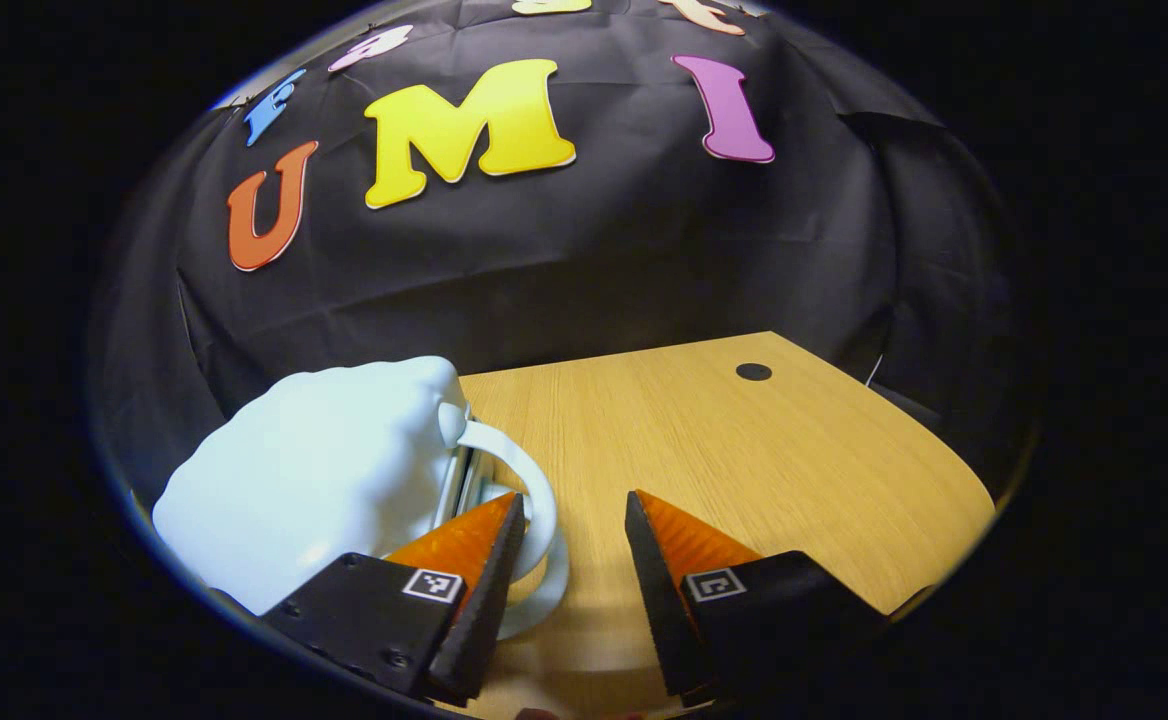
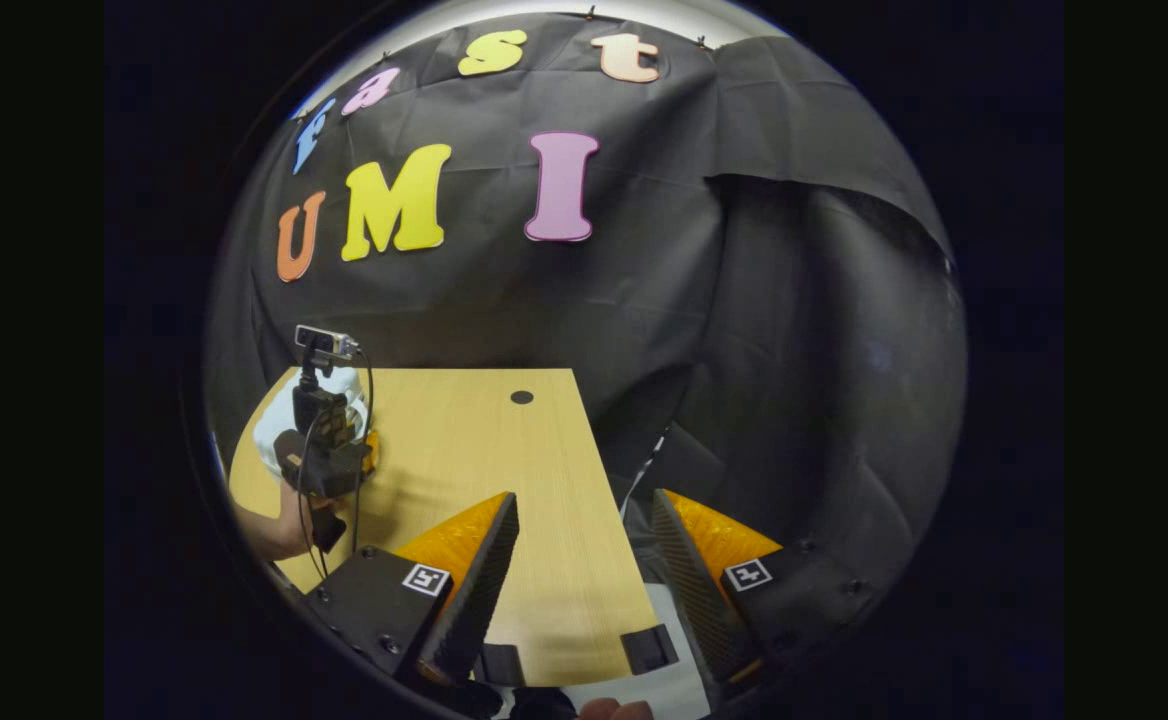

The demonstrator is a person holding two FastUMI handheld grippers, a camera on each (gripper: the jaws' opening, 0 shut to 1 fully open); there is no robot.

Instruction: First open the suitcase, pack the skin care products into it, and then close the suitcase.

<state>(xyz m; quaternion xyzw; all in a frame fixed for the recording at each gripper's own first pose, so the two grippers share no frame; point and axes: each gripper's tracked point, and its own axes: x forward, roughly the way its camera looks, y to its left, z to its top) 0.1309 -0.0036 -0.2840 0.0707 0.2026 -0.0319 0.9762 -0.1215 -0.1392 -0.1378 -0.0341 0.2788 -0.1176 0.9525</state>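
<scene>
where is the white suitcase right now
In the left gripper view the white suitcase sits on the wooden table at lower left, its handle just ahead of the left tongs.

One pale blue-white suitcase [image 1: 314, 480] lay on one wooden table [image 1: 744, 450], and it carried one looped handle [image 1: 524, 490]. The tabletop had one dark round hole [image 1: 753, 372]. Two grippers were there: the left gripper [image 1: 576, 560] with its two fingers apart, and the right gripper [image 2: 584, 560], likewise with two fingers spread. In the right gripper view, one hand [image 2: 279, 530] held the far left gripper, which bore one small camera [image 2: 324, 341]
</scene>
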